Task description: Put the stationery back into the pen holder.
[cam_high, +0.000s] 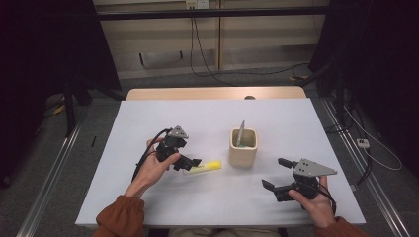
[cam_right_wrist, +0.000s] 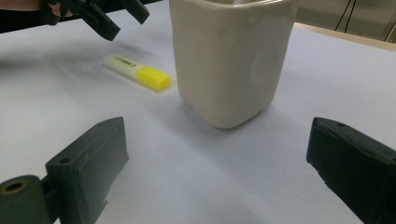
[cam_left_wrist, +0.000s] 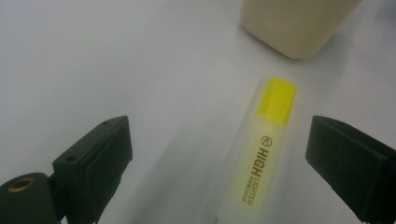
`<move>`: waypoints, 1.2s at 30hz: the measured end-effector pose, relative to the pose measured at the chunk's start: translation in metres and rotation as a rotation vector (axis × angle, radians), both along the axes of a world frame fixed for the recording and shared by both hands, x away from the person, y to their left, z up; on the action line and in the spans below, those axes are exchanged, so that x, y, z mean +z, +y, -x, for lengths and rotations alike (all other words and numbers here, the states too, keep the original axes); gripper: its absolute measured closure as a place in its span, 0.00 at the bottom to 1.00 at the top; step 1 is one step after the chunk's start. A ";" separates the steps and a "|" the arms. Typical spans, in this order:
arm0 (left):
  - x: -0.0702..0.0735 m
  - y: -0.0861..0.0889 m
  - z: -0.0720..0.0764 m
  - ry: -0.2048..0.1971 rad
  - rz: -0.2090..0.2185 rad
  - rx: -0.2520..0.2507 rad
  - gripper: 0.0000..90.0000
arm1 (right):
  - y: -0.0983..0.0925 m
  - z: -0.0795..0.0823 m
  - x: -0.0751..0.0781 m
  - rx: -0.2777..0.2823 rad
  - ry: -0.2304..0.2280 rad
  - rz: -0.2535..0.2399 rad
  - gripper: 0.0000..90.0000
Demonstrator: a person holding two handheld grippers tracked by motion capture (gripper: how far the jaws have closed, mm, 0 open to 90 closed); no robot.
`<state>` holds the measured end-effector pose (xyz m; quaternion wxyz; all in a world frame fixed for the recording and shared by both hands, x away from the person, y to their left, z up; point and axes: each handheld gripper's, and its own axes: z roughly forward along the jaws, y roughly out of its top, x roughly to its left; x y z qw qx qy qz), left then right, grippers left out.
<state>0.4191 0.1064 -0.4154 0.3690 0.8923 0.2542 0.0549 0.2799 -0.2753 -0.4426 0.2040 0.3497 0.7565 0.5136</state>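
From above, the highlighter point(cam_high: 203, 167) lies flat beside the cup point(cam_high: 243, 146), its long axis left-right, nearest the left gripper point(cam_high: 190, 163). The left gripper view shows it between released jaws. In the right gripper view, the right gripper point(cam_right_wrist: 215, 172) gapes empty toward the cup.

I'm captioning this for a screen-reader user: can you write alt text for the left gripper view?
A yellow highlighter lies flat on a white table between the open black tongs of the left gripper, not touched by either jaw. Its yellow cap points away toward a cream cup at the top edge.
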 end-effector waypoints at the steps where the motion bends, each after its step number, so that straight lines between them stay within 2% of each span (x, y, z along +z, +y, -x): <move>1: 0.000 -0.002 0.001 -0.007 -0.002 -0.001 0.08 | 0.000 0.000 0.000 0.000 0.001 0.000 0.06; 2: 0.001 -0.004 0.002 -0.023 -0.024 -0.019 0.09 | 0.000 0.000 0.000 0.000 0.001 0.000 0.06; 3: 0.001 -0.006 0.004 -0.028 -0.029 -0.038 0.12 | 0.000 0.000 0.000 0.000 0.000 0.000 0.06; 5: 0.001 -0.009 0.005 0.025 -0.011 -0.062 0.15 | 0.000 0.000 0.000 0.000 0.002 0.000 0.06; 6: 0.001 -0.011 0.005 0.033 0.000 -0.070 0.15 | 0.000 0.000 0.000 0.000 0.002 0.001 0.06; 8: 0.001 -0.015 0.006 0.003 -0.020 -0.089 0.15 | 0.000 0.000 0.000 0.002 0.001 0.001 0.06; 9: 0.001 -0.017 0.007 0.001 -0.030 -0.094 0.15 | 0.000 0.000 0.000 0.003 0.001 0.001 0.06; 10: 0.000 -0.018 0.007 0.021 -0.041 -0.102 0.15 | 0.000 0.000 0.000 0.002 0.000 0.000 0.06; 12: -0.001 -0.022 0.007 0.034 -0.071 -0.109 0.15 | 0.000 0.000 0.000 0.001 0.001 0.001 0.06; 15: -0.005 -0.028 0.008 0.079 -0.075 -0.121 0.14 | 0.000 0.000 0.000 0.002 0.003 0.000 0.06; 17: -0.005 -0.031 0.009 0.078 -0.095 -0.153 0.14 | 0.000 0.000 0.000 0.002 0.001 0.000 0.06; 19: -0.004 -0.034 0.009 0.083 -0.095 -0.192 0.14 | 0.000 0.000 0.000 0.002 0.001 0.001 0.06; 20: -0.004 -0.036 0.009 0.084 -0.093 -0.203 0.14 | 0.000 0.000 0.000 0.002 0.002 0.002 0.06; 23: -0.007 -0.045 0.008 0.064 -0.130 -0.218 0.14 | 0.000 -0.001 0.000 0.000 0.005 0.002 0.06; 26: -0.011 -0.054 0.005 0.069 -0.152 -0.238 0.16 | 0.000 -0.001 0.000 -0.002 0.002 0.001 0.06; 27: -0.012 -0.056 0.004 0.066 -0.171 -0.249 0.16 | 0.000 -0.001 0.000 -0.001 0.002 0.002 0.06; 30: -0.011 -0.061 0.003 0.042 -0.206 -0.244 0.26 | 0.000 -0.001 0.000 -0.001 0.000 0.003 0.06; 32: -0.011 -0.063 0.000 0.053 -0.200 -0.235 0.32 | 0.000 -0.001 0.000 -0.001 0.002 0.003 0.06; 35: -0.013 -0.067 -0.001 0.065 -0.237 -0.256 0.43 | 0.000 -0.001 0.000 -0.002 0.000 0.004 0.06; 36: -0.015 -0.066 -0.001 0.074 -0.226 -0.256 0.45 | 0.000 -0.001 0.000 -0.004 0.001 0.004 0.05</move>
